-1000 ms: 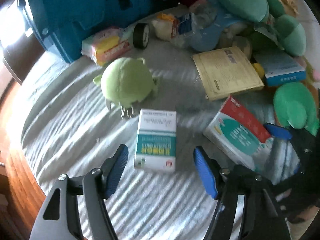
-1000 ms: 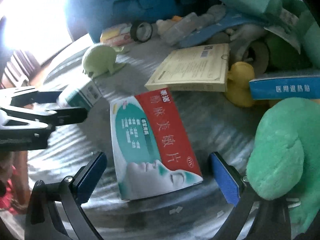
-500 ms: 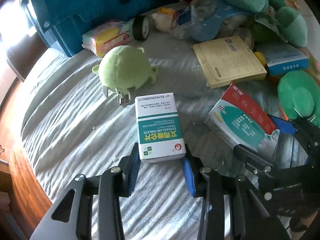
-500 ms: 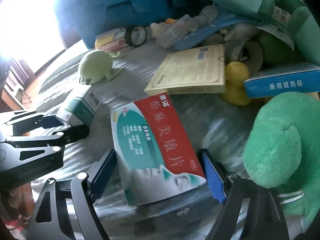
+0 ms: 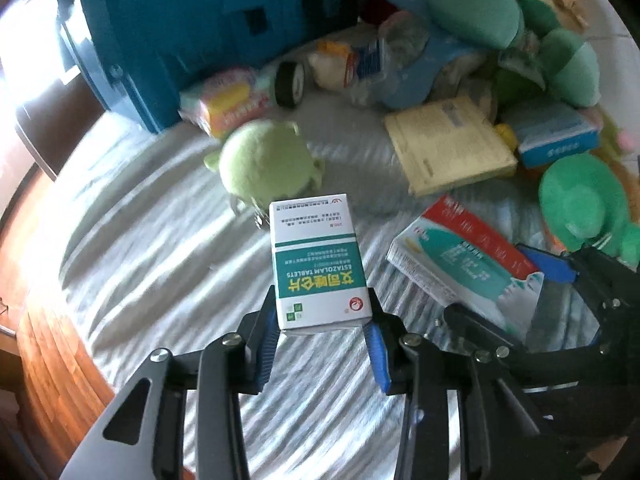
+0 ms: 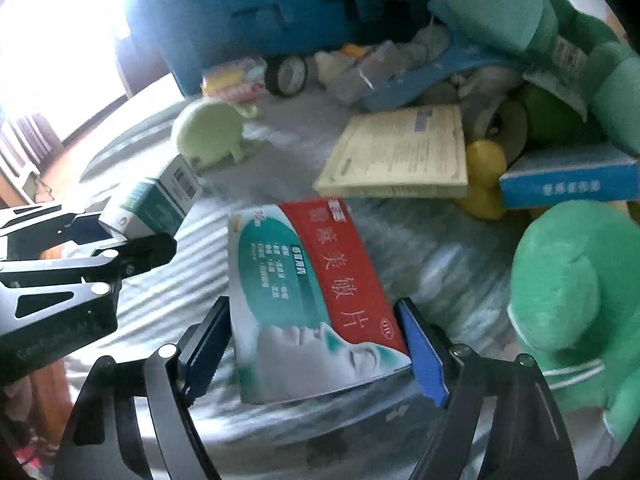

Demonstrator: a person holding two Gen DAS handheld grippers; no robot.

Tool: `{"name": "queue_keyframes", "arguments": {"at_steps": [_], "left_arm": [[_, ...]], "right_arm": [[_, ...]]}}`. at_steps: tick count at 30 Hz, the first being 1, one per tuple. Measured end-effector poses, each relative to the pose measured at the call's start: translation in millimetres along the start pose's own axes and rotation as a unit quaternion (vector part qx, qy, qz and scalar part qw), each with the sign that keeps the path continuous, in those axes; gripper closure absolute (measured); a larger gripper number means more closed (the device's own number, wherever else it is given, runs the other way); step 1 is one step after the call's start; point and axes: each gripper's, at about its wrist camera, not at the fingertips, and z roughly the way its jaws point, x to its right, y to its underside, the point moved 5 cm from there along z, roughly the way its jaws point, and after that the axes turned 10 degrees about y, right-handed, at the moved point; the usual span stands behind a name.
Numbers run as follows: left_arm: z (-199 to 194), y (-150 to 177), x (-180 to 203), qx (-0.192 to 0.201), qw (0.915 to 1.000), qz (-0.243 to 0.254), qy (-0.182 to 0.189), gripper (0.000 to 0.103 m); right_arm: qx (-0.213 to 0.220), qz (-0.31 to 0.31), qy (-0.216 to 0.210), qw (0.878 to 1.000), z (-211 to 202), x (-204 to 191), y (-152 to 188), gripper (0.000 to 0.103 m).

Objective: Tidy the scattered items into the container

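Note:
My left gripper is shut on a white and green tablet box and holds it lifted off the striped bedspread. The same box shows in the right wrist view. My right gripper is shut on a flat red, white and teal medicine box, also seen in the left wrist view. The big blue container stands at the back, its wall facing me.
A light green plush, a yellow booklet, a blue box, a tape roll, a snack pack, a plastic bottle and green plush toys lie scattered. The bed's wooden edge runs along the left.
Both grippers went from open to shut on their boxes. The left gripper has lifted the tablet box off the bedspread; the right box has tilted up in the jaws.

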Motion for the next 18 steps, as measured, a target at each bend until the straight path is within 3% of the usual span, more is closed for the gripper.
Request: {"name": "queue_keyframes", "arguments": {"at_steps": [12,14,18], "left_arm": [[-73.3,-26.9,3.8,0.070,0.9969,0.017,0.030,0.065],[-84.1,-31.6,8.0,0.080,0.9960,0.022,0.034,0.065],[-100.3,-38.0,16.3,0.095,0.9943,0.030,0.037,0.065]], "right_arm": [[0.059,0.016,0.024,0.998,-70.4,0.2,-34.4,0.029],[0.069,0.021,0.022,0.997,-80.5,3.2,-40.5,0.071],[0.057,0.043,0.019,0.997,-84.7,14.2,-46.9,0.071]]}}
